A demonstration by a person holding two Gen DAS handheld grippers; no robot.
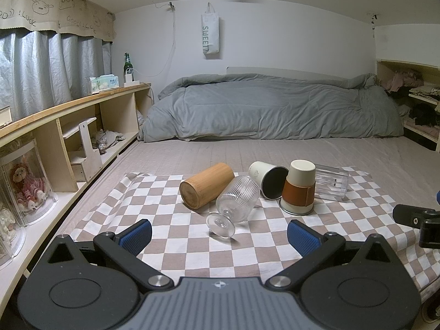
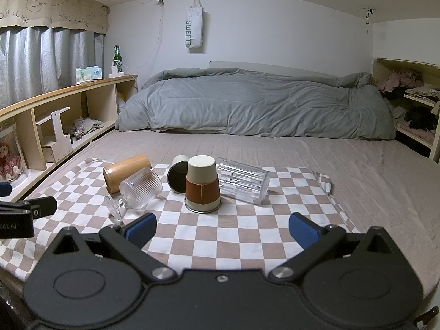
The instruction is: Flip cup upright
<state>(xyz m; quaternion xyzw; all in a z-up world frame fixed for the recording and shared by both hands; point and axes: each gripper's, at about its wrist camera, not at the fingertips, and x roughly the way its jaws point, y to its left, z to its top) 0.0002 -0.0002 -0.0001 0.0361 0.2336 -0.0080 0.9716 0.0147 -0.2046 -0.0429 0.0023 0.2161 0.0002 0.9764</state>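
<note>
Cups crowd the checkered cloth on the bed: your cream cup with the brown sleeve stands mouth-down at 12 o'clock from your right tool. Behind it a white mug lies half hidden; at 2 o'clock a clear ribbed tumbler lies sideways. At 10 o'clock lie a stemmed glass and a bamboo cup. Both your tools, left included, stand wide apart, empty.
</note>
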